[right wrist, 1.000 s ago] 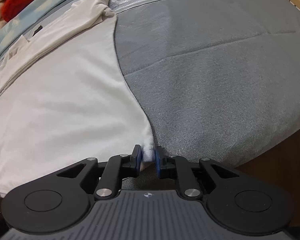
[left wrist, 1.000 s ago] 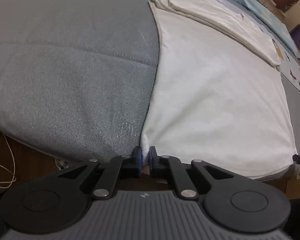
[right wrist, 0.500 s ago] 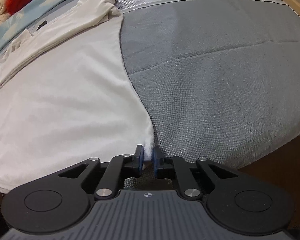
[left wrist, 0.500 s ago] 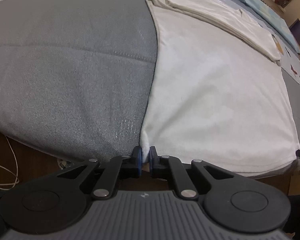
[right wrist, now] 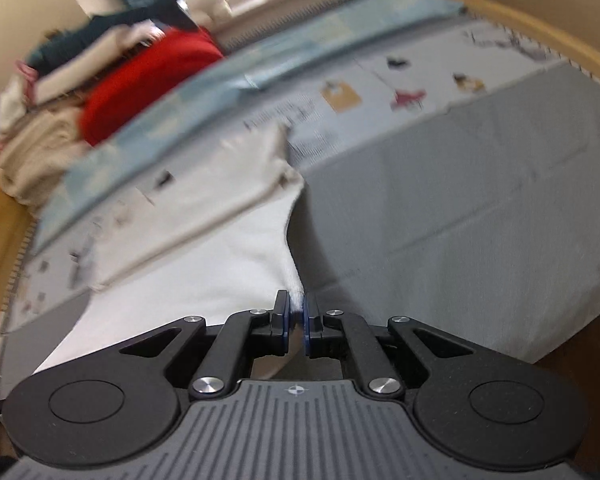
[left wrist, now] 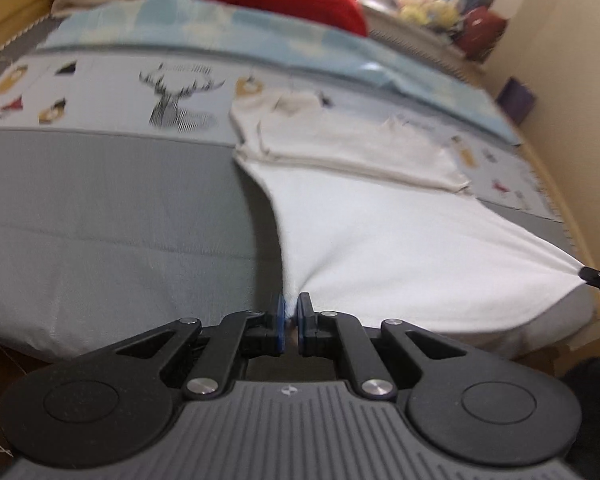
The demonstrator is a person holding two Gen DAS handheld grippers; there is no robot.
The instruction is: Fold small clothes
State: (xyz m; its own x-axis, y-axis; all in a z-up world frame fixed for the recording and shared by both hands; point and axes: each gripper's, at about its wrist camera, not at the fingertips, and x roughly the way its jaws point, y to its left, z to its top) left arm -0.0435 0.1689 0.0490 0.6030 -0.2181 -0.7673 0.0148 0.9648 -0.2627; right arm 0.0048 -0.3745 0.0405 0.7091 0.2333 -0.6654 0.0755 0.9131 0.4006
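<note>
Left wrist view: my left claw (left wrist: 291, 322) clamps the white garment (left wrist: 400, 248)'s near corner; my right claw (right wrist: 296, 322), just tightened, clamps the other. Hem, flat on the bed (left wrist: 112, 220) a second ago, now lifted taut; fold-over begins

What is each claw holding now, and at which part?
Both hold the white garment. The left claw pinches one near corner of its hem, the right claw the other near corner.
</note>
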